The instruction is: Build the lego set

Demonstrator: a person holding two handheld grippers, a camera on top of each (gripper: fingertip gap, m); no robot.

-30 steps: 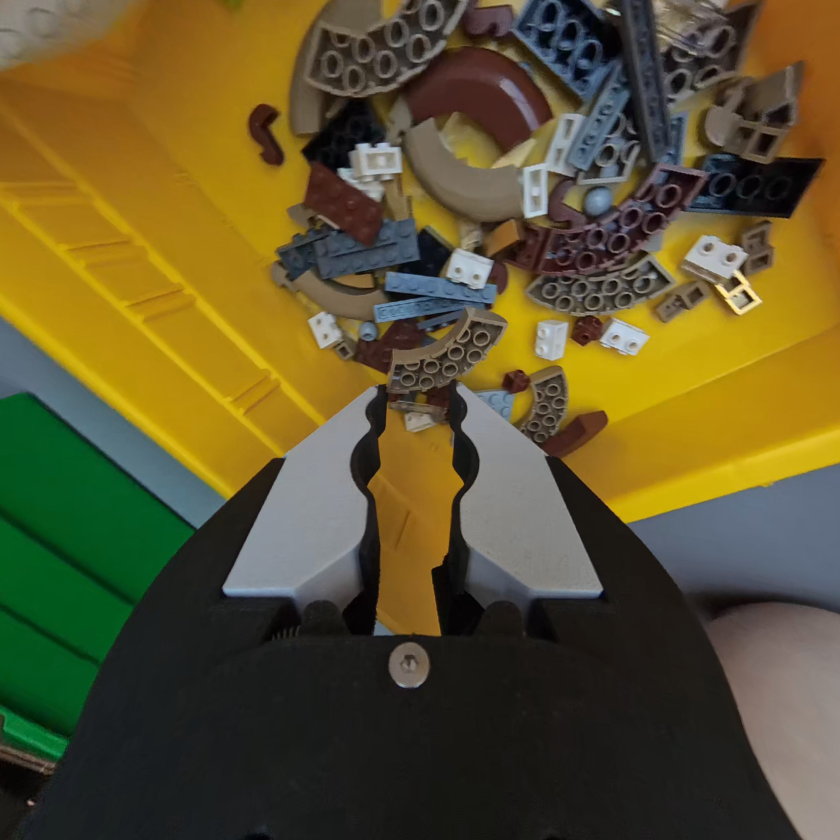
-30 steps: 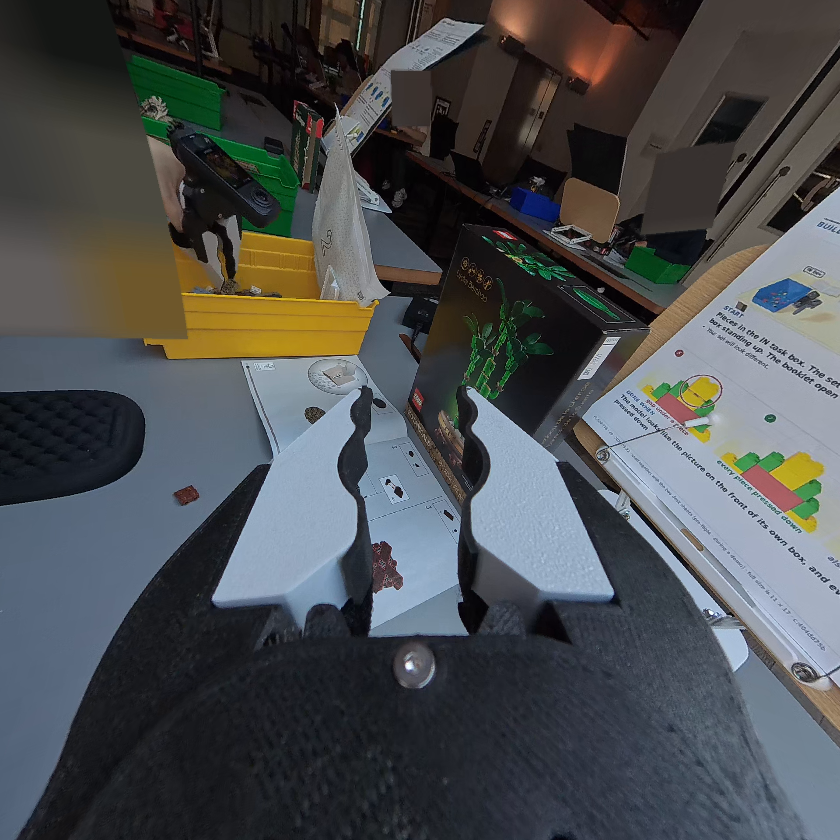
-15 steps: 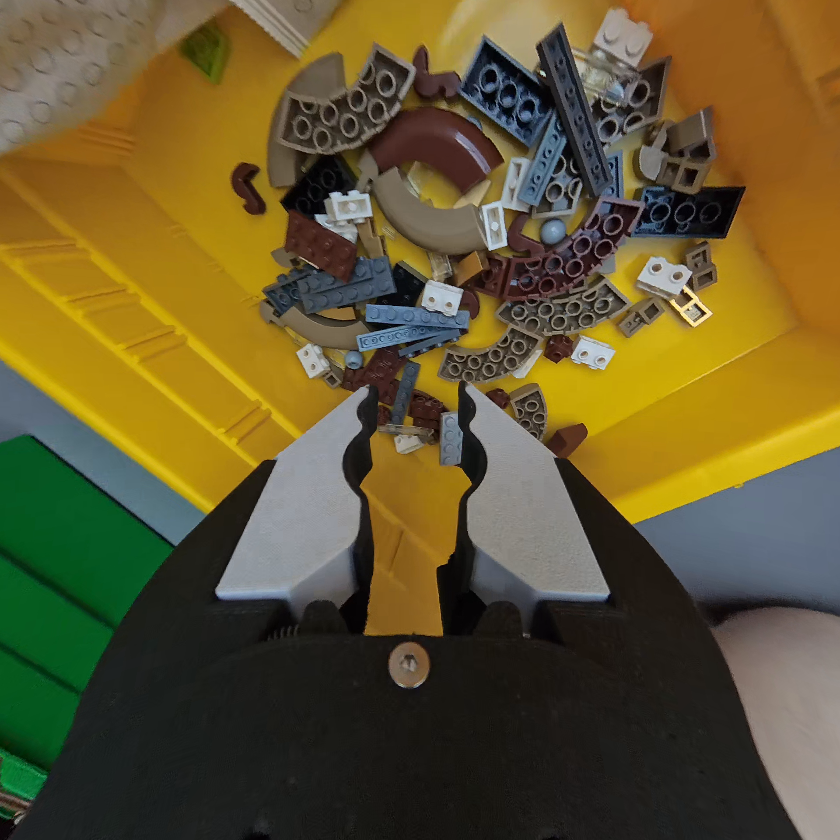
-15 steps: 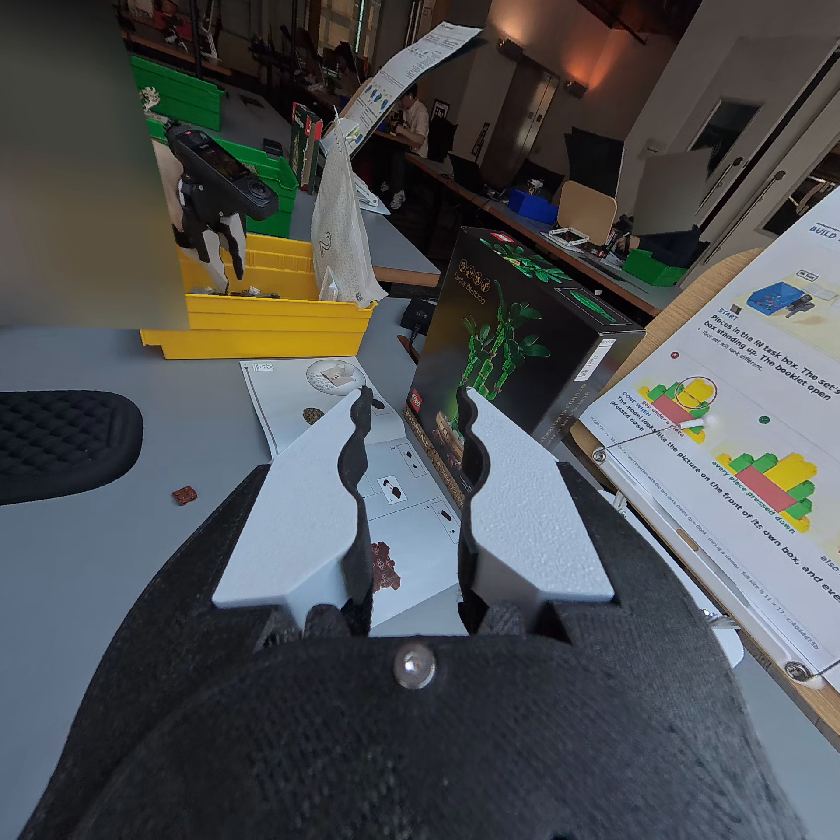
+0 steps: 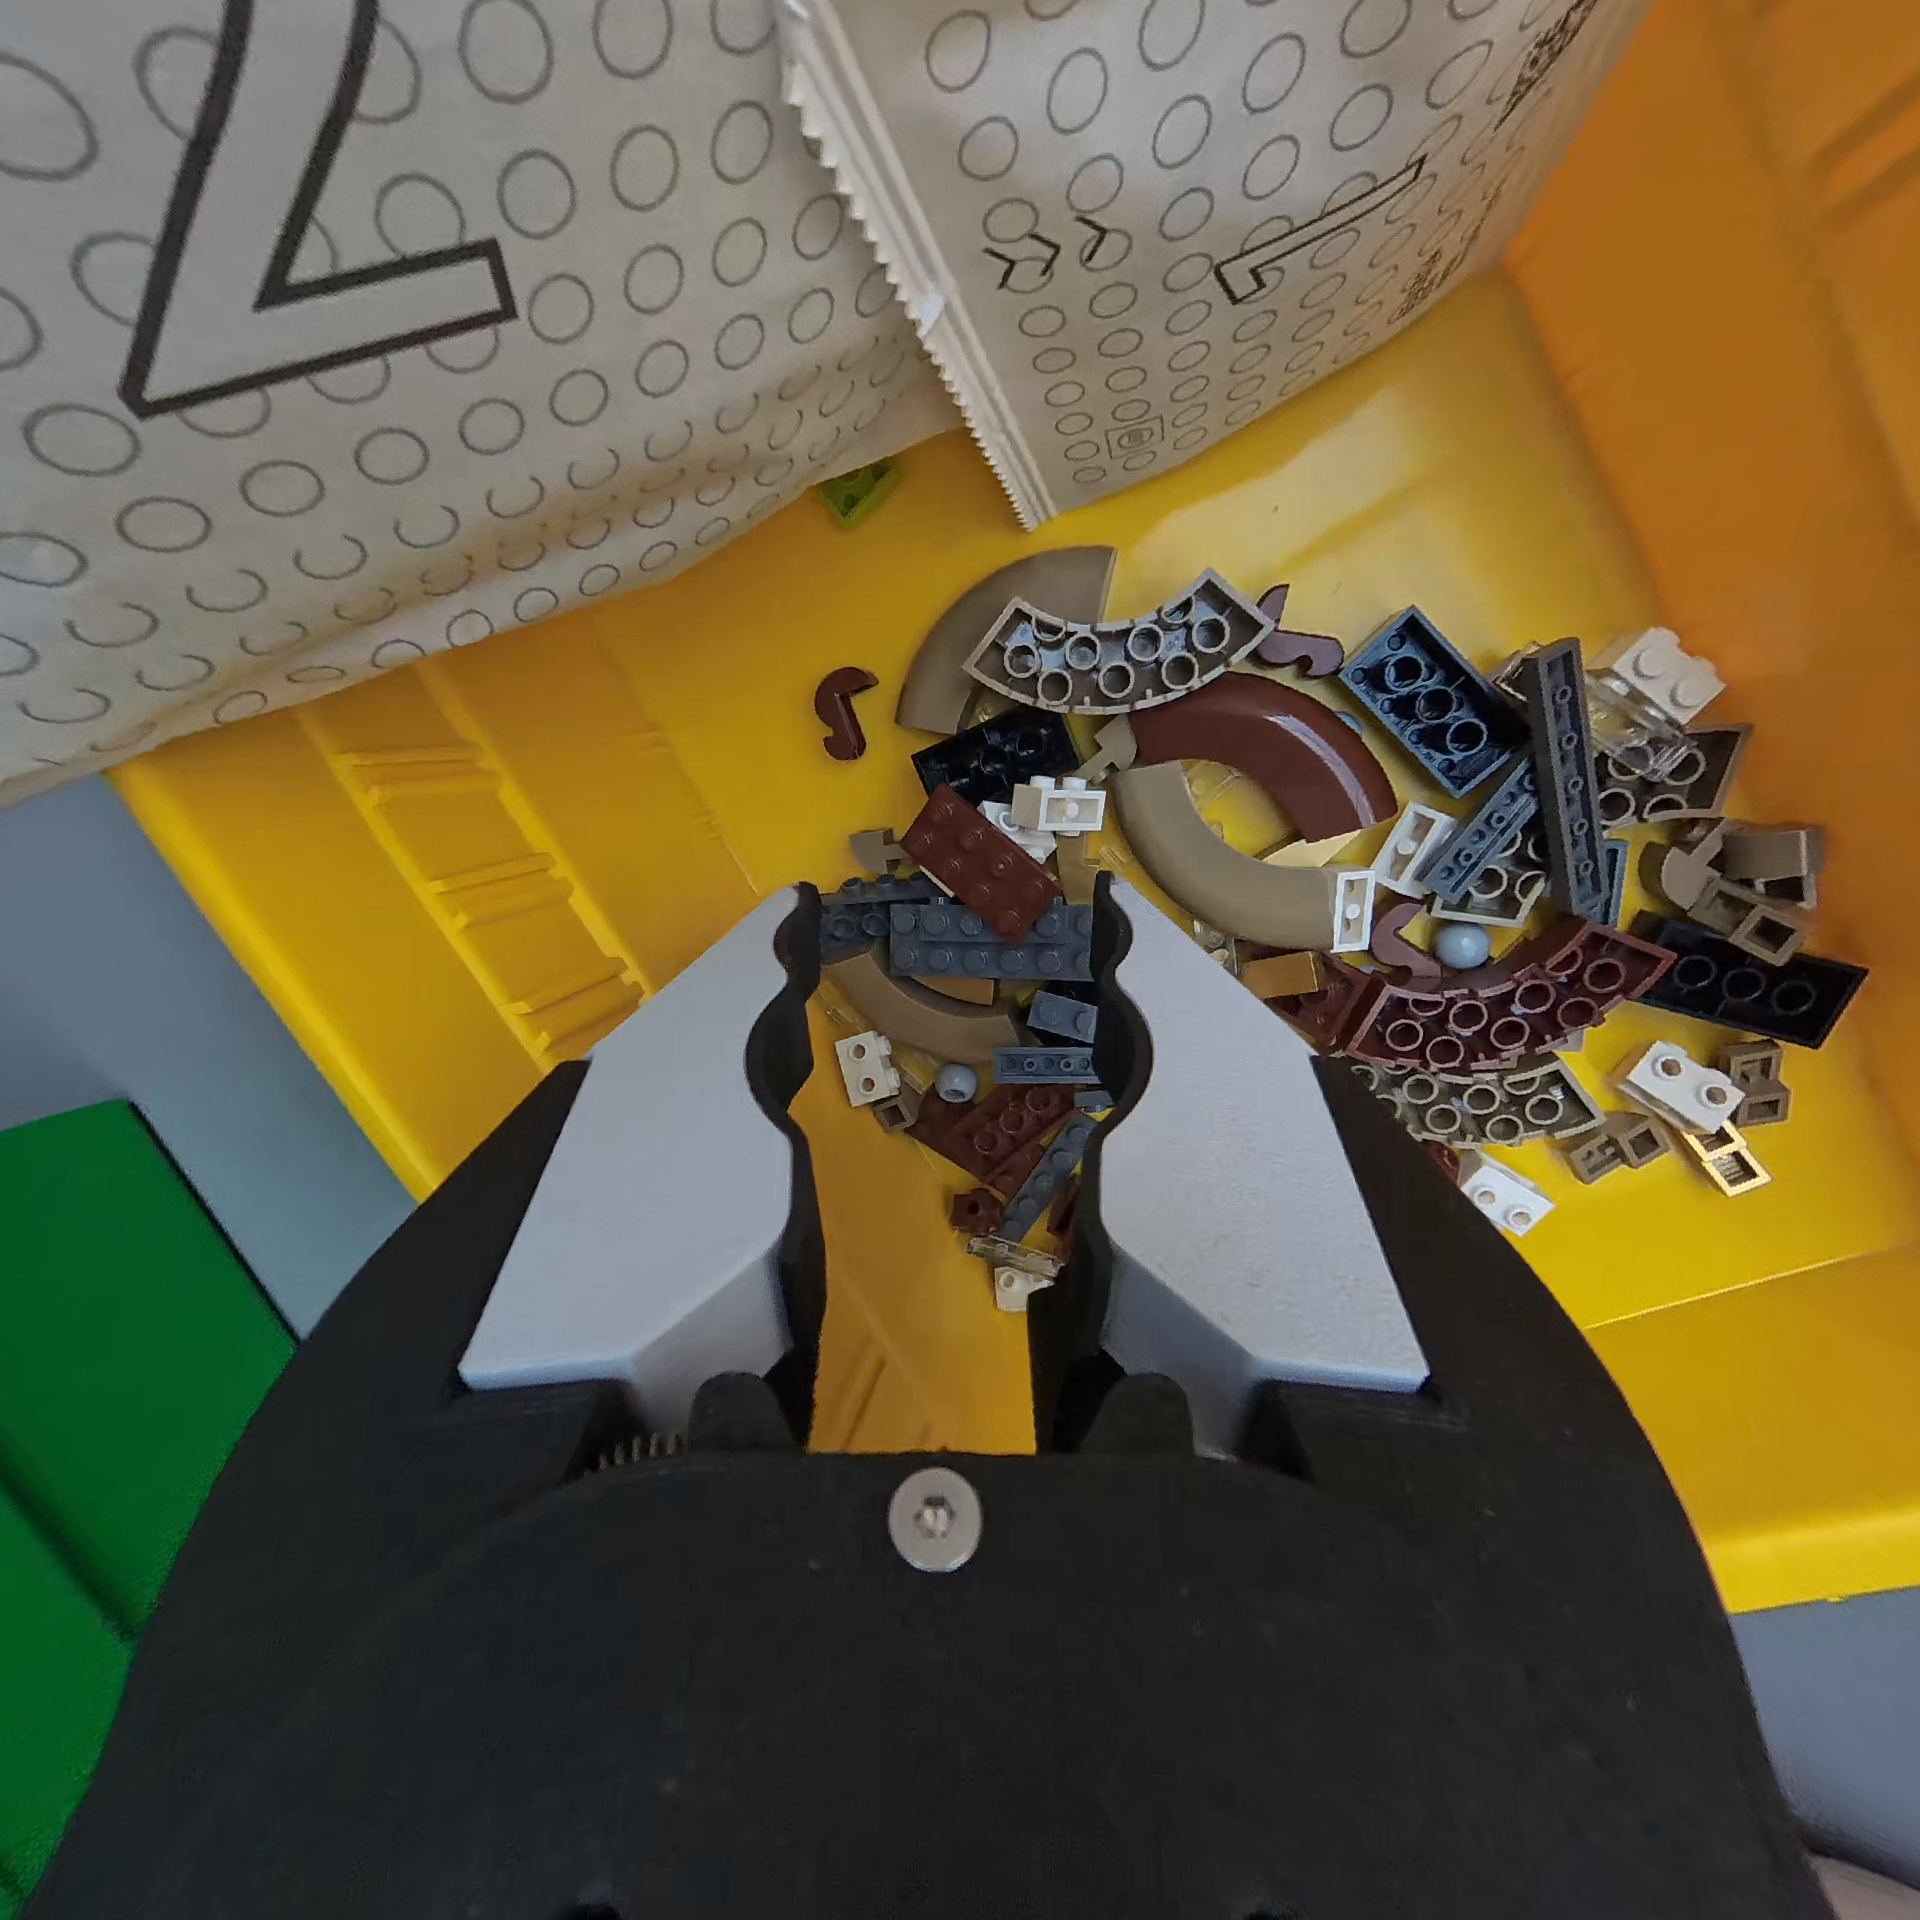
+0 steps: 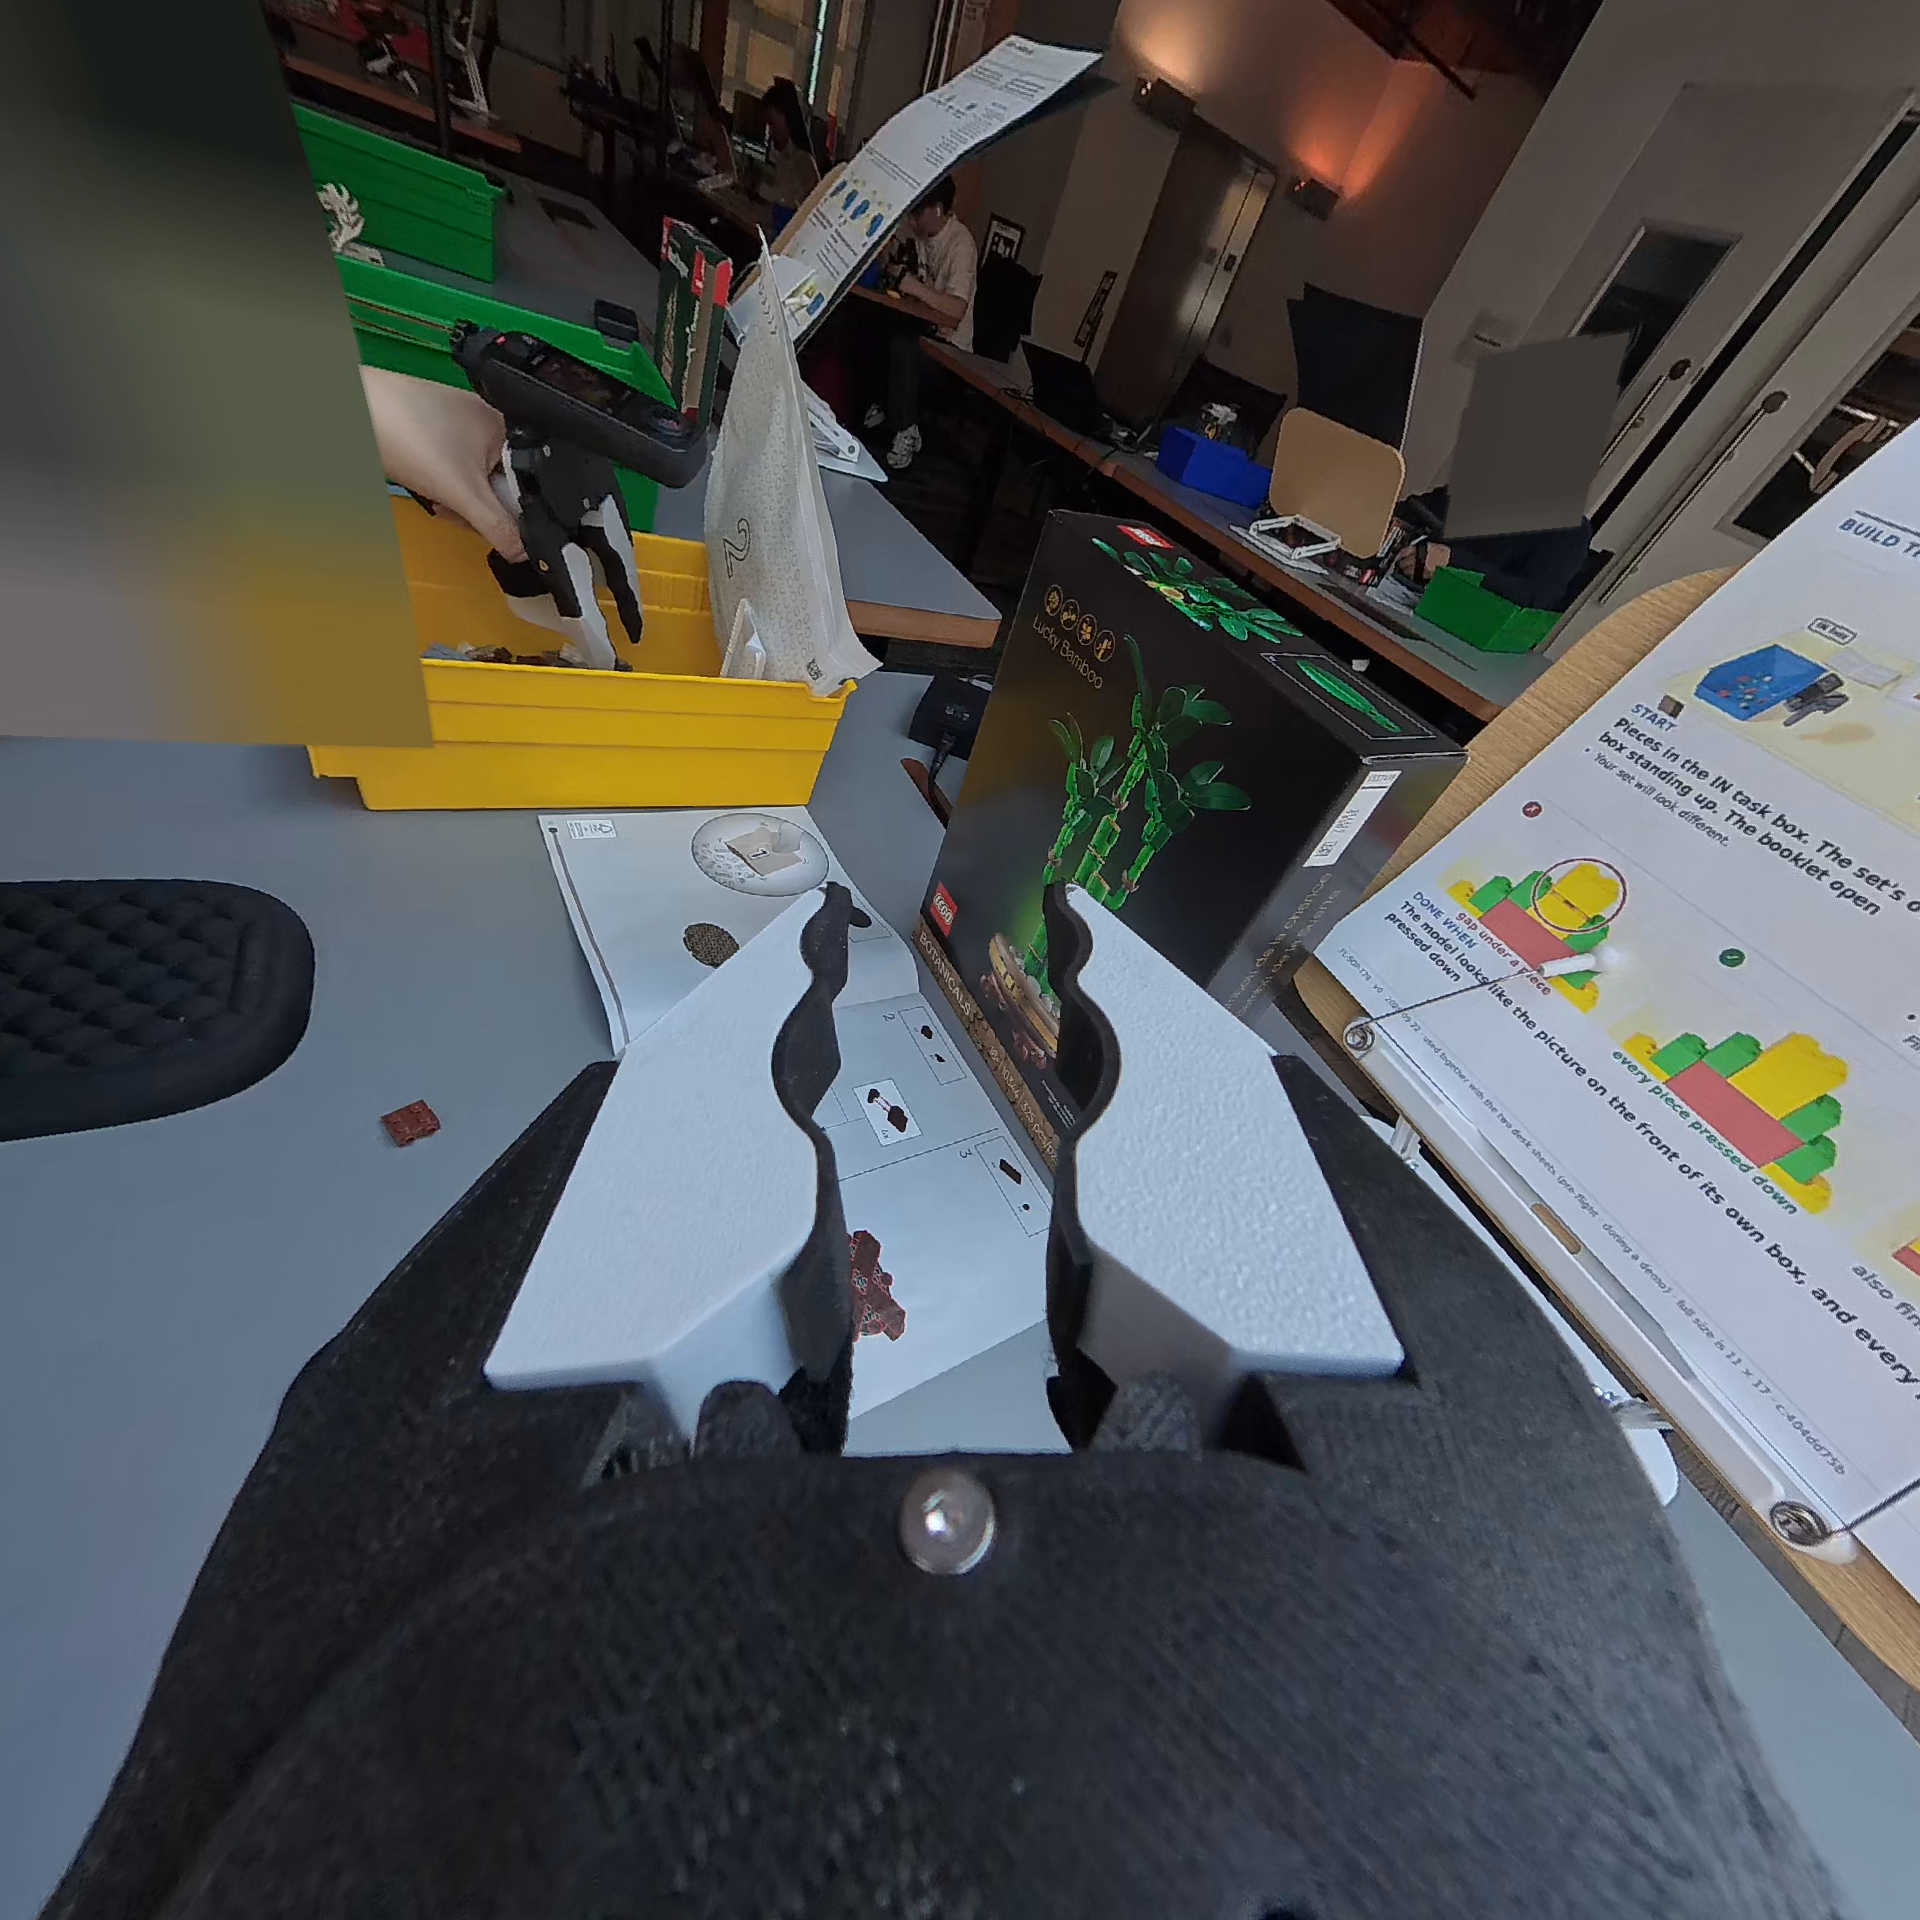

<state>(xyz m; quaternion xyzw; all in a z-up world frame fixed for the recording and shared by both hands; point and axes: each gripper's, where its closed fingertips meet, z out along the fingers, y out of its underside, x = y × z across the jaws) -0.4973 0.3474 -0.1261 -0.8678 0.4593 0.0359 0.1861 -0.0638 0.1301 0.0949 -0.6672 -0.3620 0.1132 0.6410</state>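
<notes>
Left wrist view: brown plate [image 5: 980,860] diagonal.

I see printed writing I won't repeat: big outlined figures on paper bags [image 5: 436,312] at 11 o'clock; lettering on the set box [image 6: 1164,790], booklet [image 6: 748,935] and poster [image 6: 1704,987].
</notes>
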